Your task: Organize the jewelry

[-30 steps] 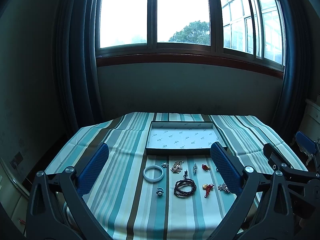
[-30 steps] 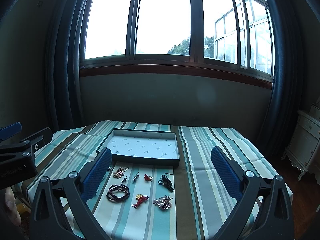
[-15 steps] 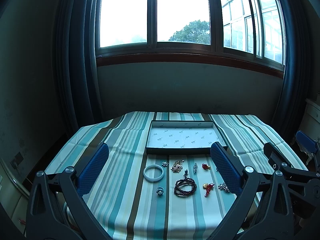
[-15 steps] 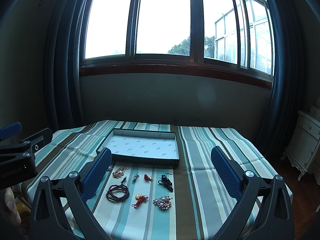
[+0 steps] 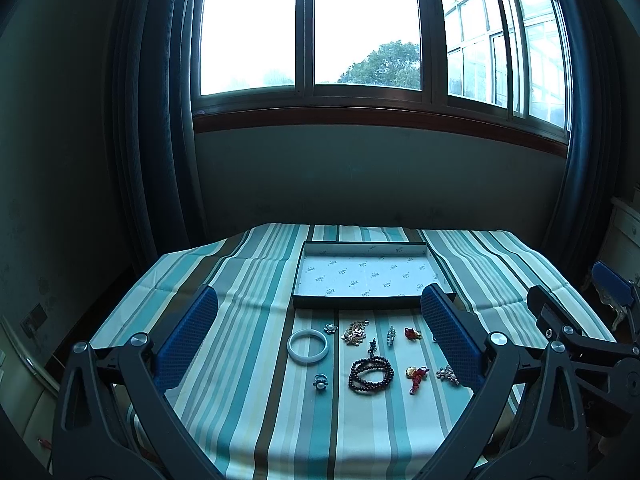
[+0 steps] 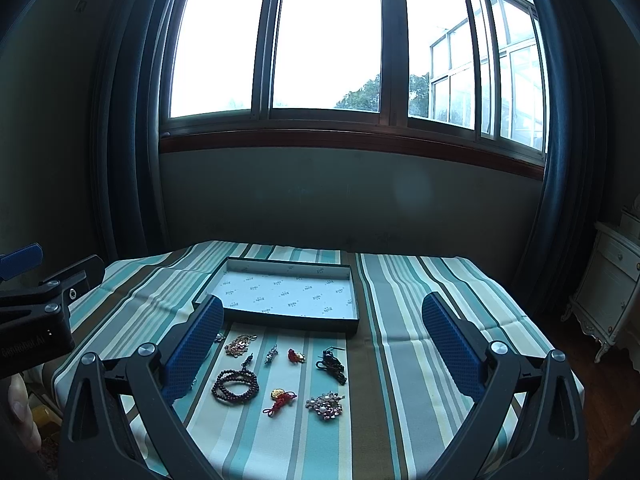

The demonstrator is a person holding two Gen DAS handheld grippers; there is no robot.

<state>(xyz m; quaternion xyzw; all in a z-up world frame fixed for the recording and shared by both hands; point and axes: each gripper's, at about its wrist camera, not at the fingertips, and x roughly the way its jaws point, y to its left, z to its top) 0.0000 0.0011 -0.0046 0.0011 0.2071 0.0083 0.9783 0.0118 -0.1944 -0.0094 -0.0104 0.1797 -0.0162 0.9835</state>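
Observation:
A shallow dark tray [image 5: 370,303] with a white patterned lining lies on the striped tablecloth, also in the right wrist view [image 6: 296,321]. In front of it lie loose pieces: a white bangle [image 5: 307,347], a dark bead bracelet [image 5: 371,374] [image 6: 235,385], a gold chain piece [image 5: 354,332], a small ring [image 5: 320,382], a red knot charm [image 6: 280,398], a pearl brooch [image 6: 326,405] and a black tassel piece [image 6: 332,365]. My left gripper [image 5: 318,336] and right gripper [image 6: 322,346] are open and empty, held above the table's near edge.
The striped table [image 5: 240,360] stands before a wall with a wide window [image 5: 308,28]. Dark curtains hang on both sides. A white cabinet [image 6: 608,292] stands at the right. The other gripper shows at each view's edge [image 5: 580,340] [image 6: 36,308].

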